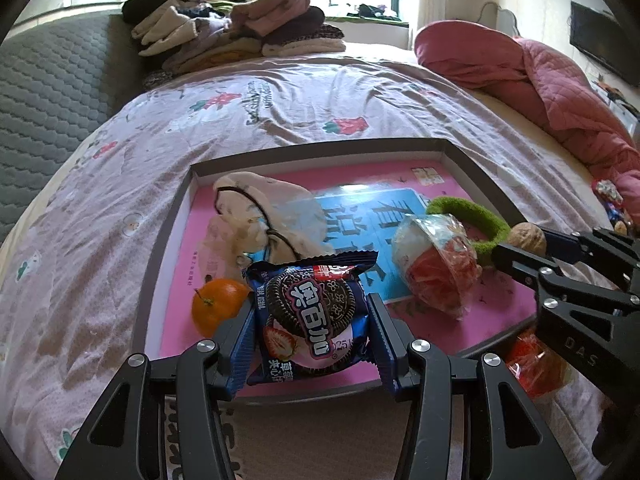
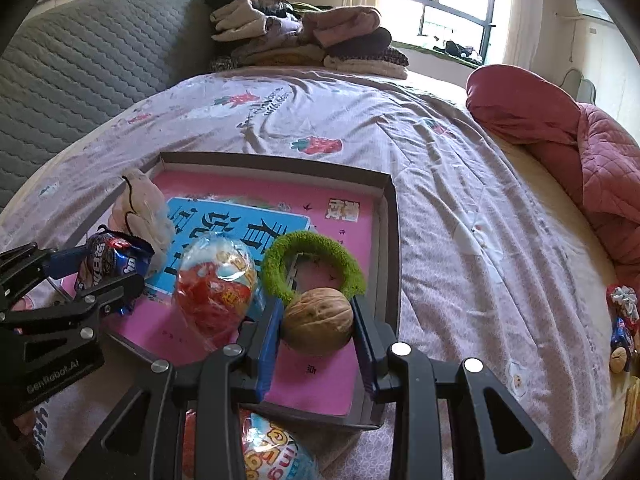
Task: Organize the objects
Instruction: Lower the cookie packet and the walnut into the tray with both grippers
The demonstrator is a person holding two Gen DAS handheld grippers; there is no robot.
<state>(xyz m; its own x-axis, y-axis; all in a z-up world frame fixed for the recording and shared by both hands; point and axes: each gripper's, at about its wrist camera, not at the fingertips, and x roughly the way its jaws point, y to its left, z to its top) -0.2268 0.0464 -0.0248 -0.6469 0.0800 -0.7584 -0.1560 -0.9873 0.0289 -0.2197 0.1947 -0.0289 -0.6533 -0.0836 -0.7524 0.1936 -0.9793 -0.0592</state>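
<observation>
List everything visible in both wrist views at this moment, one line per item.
Shallow grey cardboard tray: one, pink and blue printed floor, on the bed.
Blue cookie packet: one, between the left gripper's fingers.
Brown walnut: one, between the right gripper's fingers.
Orange tangerine: one, tray's near left corner.
Green fuzzy hair ring: one, in the tray, behind the walnut.
Red and white wrapped egg toy: one, in the tray.
Beige cloth bundle: one, tray's far left.
Folded clothes pile: several, mixed colours, far on the bed.
Pink quilt: one, right side.
Left gripper: black.
Right gripper: black.
</observation>
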